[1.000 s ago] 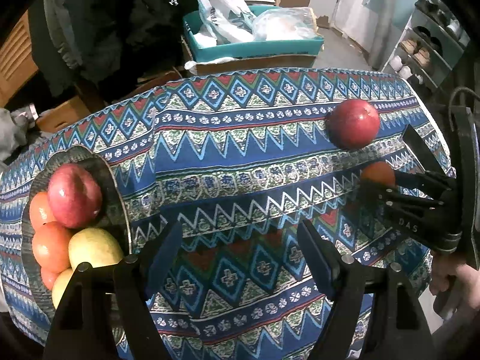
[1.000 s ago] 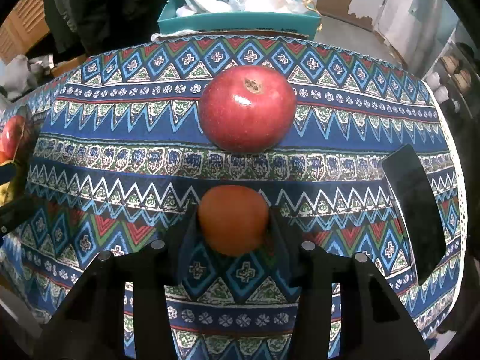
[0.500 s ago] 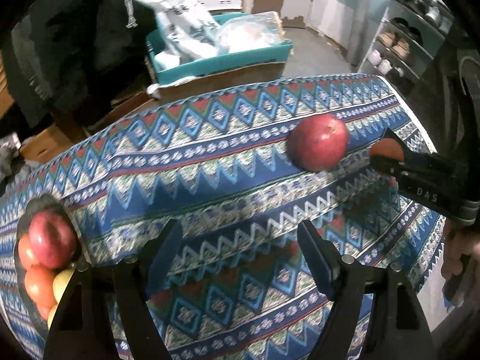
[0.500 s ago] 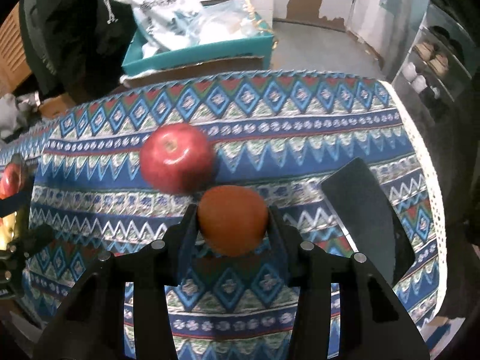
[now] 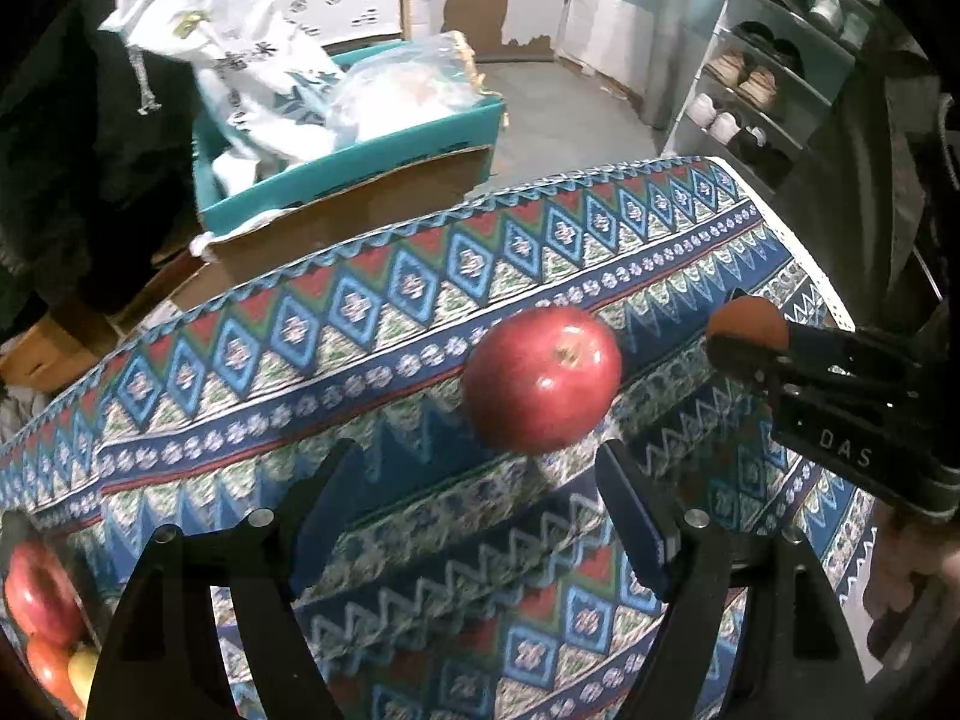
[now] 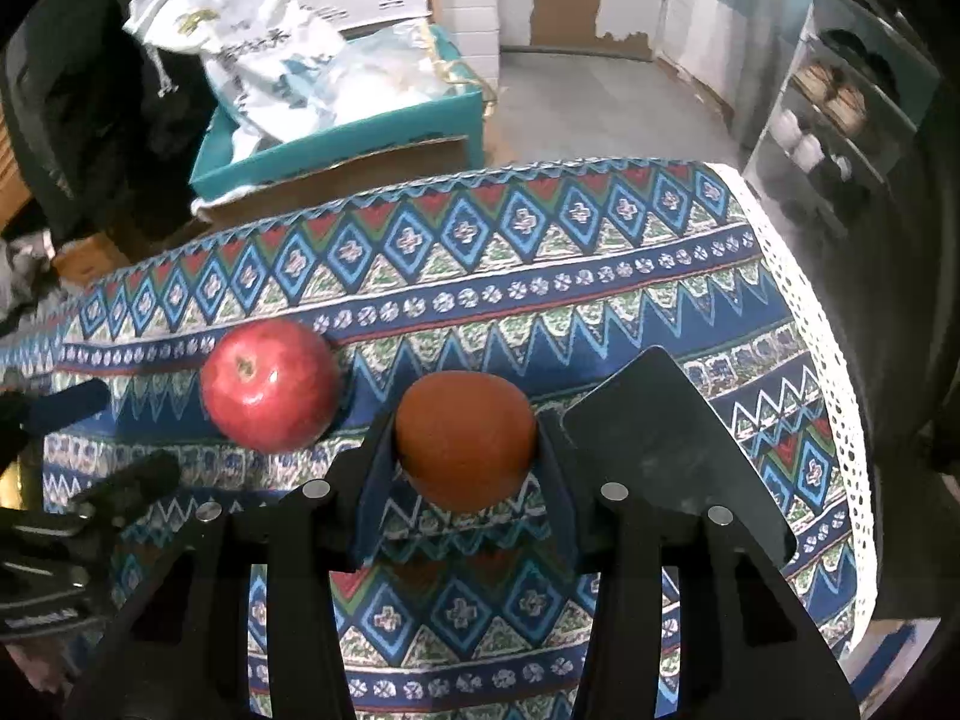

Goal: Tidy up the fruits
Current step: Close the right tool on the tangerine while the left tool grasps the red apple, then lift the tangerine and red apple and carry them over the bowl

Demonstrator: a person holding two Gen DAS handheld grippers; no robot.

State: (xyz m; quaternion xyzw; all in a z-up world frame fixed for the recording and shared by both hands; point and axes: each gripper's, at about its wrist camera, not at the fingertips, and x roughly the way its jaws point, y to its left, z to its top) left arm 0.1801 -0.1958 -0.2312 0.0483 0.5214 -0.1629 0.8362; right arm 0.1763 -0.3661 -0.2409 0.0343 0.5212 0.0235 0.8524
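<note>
A red apple (image 5: pixel 542 380) lies on the patterned tablecloth (image 5: pixel 360 324), just ahead of my open, empty left gripper (image 5: pixel 480 510). The apple also shows in the right wrist view (image 6: pixel 270 383), left of my right gripper (image 6: pixel 465 468), which is shut on an orange fruit (image 6: pixel 465 438) and holds it above the cloth. In the left wrist view that fruit (image 5: pixel 746 324) and the right gripper (image 5: pixel 828 396) are at the right. A dark plate (image 5: pixel 24 546) with several fruits (image 5: pixel 36 594) sits at the lower left edge.
A black phone (image 6: pixel 666 444) lies on the cloth right of the orange fruit. Behind the table stands a teal box (image 5: pixel 354 150) with white bags on a cardboard box. A shoe rack (image 5: pixel 774 78) is at the far right. The table's right edge (image 6: pixel 810 324) is near.
My left gripper has swung right, from the fruit plate toward the red apple, which now sits just ahead of it. My right gripper has lifted and drawn back with the orange fruit.
</note>
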